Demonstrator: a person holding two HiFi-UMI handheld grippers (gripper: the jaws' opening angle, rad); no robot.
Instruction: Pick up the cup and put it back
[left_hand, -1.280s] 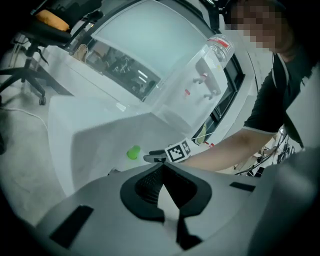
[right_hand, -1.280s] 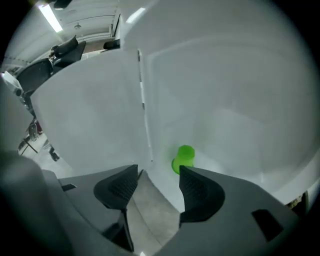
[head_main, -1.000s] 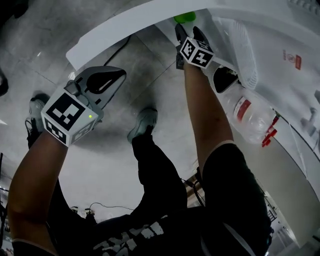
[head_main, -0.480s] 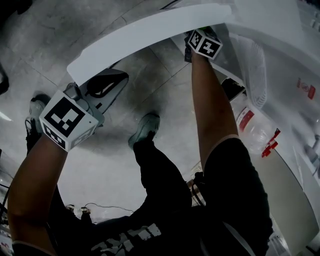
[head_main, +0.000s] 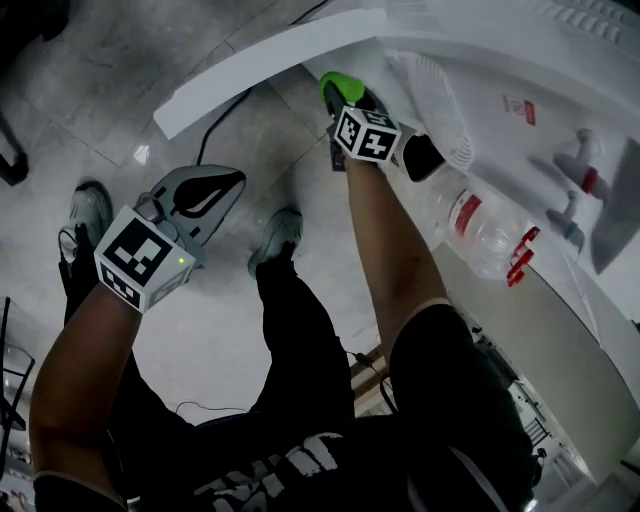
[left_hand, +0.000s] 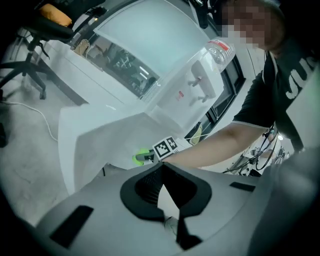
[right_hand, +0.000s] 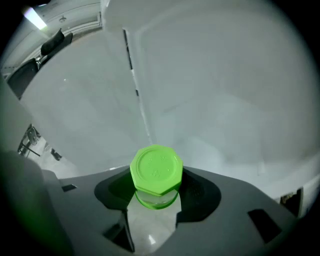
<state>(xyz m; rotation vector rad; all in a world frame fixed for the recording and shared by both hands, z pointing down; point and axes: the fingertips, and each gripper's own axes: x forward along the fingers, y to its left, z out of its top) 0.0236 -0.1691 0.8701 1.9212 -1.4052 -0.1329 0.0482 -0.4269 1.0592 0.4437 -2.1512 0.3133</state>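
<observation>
The cup looks like a small, light plastic piece with a bright green eight-sided end over a clear body. I judge it stiff enough for a firm squeeze, though the smooth clear wall could slip. The safest hold is probably across the body just under the green end, so that the wider octagon acts as a stop against the pads.

The right gripper pinches it that way, with a jaw on either side and the green end facing the gripper's camera. The cup is clear of any shelf, at the mouth of the lower compartment of the water dispenser, just beside its open door. The left gripper has its jaws pressed together on nothing and hangs over the floor, well apart from the dispenser.

A second ago the cup sat deeper in that compartment, beyond the spread right jaws. They have just been closing with the cup between them, and it now rides outside the door's edge.
</observation>
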